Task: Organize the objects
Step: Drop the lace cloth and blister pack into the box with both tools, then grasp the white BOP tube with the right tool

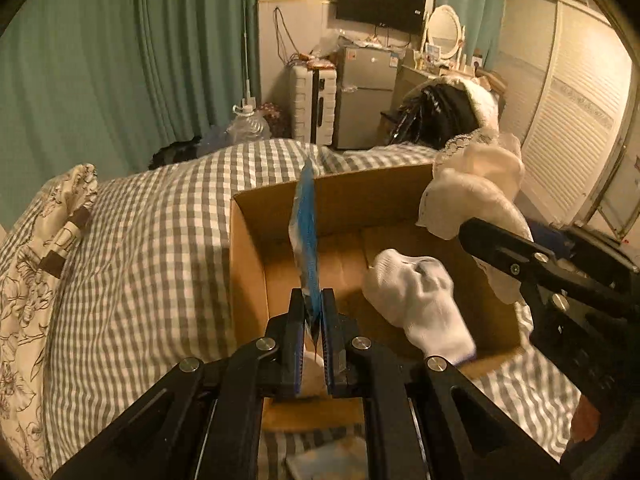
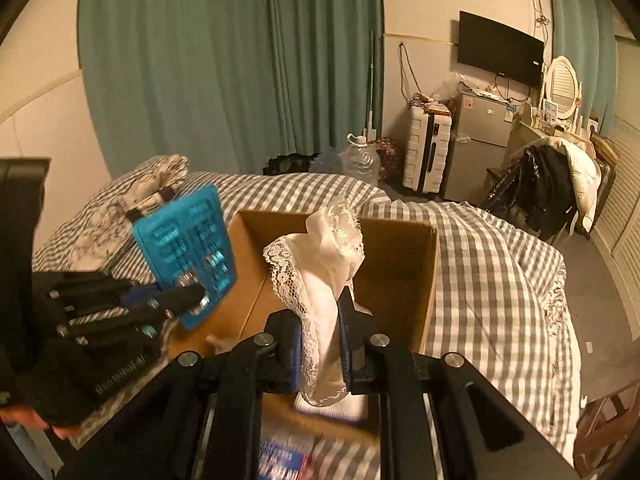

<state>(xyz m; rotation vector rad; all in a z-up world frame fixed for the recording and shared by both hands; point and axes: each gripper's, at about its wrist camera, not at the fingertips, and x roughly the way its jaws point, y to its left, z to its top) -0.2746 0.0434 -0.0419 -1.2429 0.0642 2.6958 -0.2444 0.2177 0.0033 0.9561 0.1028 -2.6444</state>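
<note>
An open cardboard box [image 1: 256, 280] sits on the checked bed; it also shows in the right wrist view [image 2: 404, 264]. My left gripper [image 1: 314, 312] is shut on a flat blue packet [image 1: 306, 228], held edge-on and upright over the box's near left part. In the right wrist view the blue packet [image 2: 188, 248] hangs at the box's left rim. My right gripper [image 2: 320, 320] is shut on white lace-trimmed socks [image 2: 324, 264] above the box; they also show in the left wrist view [image 1: 476, 196]. A white sock [image 1: 420, 300] lies over the box's near right side.
The bed carries a grey checked duvet [image 1: 152, 240] and a floral pillow [image 1: 36, 280]. Flat printed packets [image 2: 284, 456] lie on the bed just before the box. A suitcase [image 2: 426, 152], small fridge [image 2: 480, 140] and clothes-covered chair [image 2: 548, 184] stand beyond the bed.
</note>
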